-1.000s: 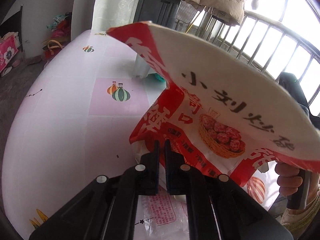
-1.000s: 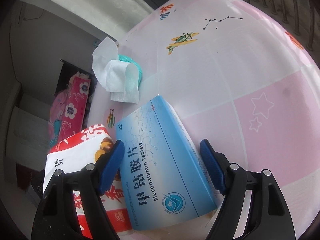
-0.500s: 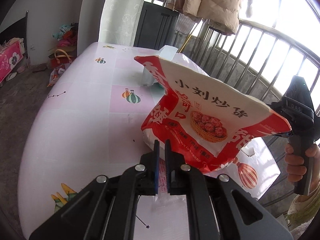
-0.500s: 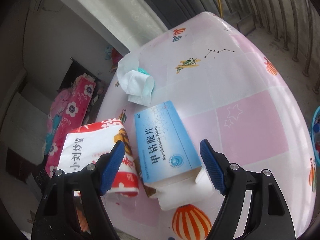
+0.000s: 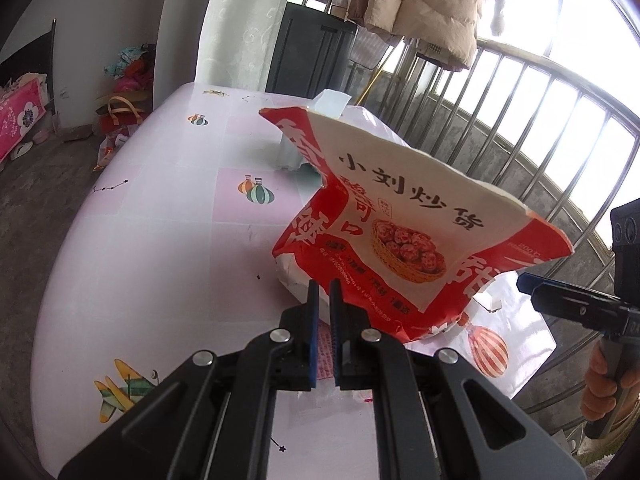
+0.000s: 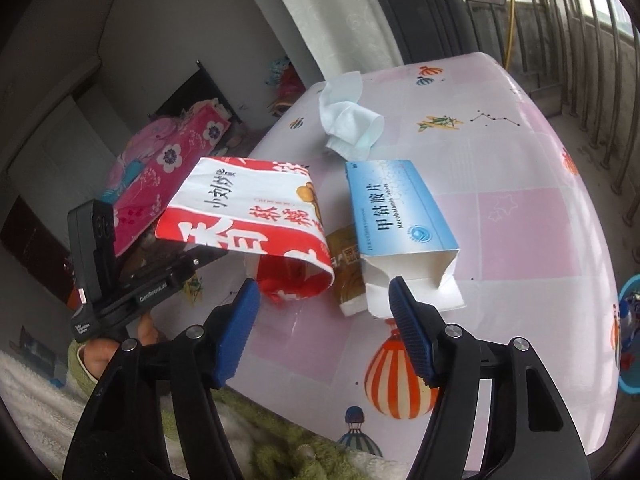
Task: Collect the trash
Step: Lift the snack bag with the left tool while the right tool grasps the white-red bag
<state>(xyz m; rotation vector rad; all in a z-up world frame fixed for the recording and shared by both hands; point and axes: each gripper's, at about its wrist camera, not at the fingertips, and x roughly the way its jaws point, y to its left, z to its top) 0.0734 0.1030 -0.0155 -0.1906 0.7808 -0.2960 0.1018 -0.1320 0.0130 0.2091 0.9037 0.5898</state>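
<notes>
A red-and-white paper snack bag hangs tilted above the table, its mouth turned toward the right gripper. My left gripper is shut on the bag's lower edge. In the right wrist view the same bag sits at left. A blue medicine box lies flat on the table beside it, open end toward me. My right gripper hovers in front of the box and bag. Its jaws are closing with nothing between them. A crumpled white tissue lies farther back.
A brown-yellow packet lies between bag and box. A clear wrapper with pink print lies under the left gripper. The patterned pink table ends near a metal railing. A blue basin stands on the floor at right.
The right gripper drew back from the blue box, rolled, and its jaws narrowed; the box is no longer between them. The left gripper pulled back with the bag, then held still.
</notes>
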